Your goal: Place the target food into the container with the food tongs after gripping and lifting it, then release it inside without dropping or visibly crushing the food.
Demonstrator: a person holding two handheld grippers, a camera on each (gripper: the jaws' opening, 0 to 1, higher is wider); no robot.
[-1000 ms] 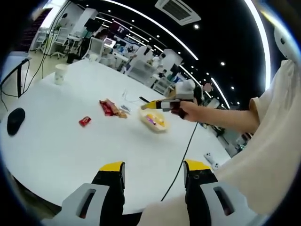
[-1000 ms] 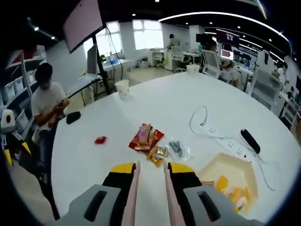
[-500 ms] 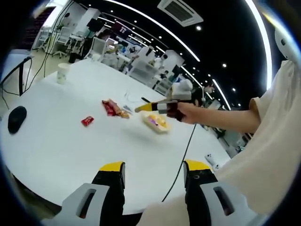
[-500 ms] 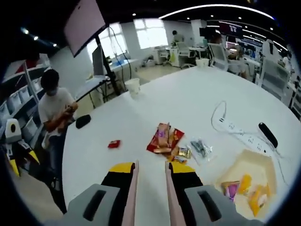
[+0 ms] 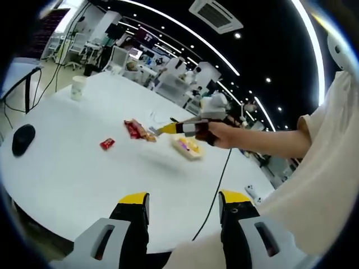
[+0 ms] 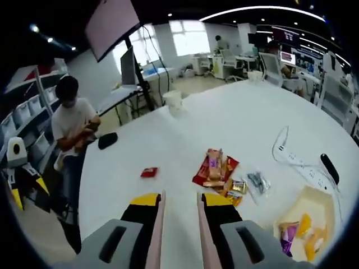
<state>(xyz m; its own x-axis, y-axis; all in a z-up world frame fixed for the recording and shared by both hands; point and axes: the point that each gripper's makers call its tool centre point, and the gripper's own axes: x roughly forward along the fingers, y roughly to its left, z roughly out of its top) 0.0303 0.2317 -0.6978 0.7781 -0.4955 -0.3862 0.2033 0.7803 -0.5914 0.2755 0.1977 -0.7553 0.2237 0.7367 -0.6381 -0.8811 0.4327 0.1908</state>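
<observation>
One container (image 6: 307, 216) is sitting lower right in my right gripper view, holding several wrapped snacks (image 6: 303, 232). One snack pile (image 6: 220, 174) is lying center, one red packet (image 6: 149, 172) left of it. My right gripper (image 6: 178, 203) is pinching pink food tongs (image 6: 159, 230); my left gripper (image 5: 182, 204) is hanging spread.

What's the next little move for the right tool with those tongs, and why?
Probably lower the right tool forward toward the snack pile. Its tongs are apart with nothing between them and hang above the table, short of the pile. The container lies off to the right with a few snacks already inside.
</observation>
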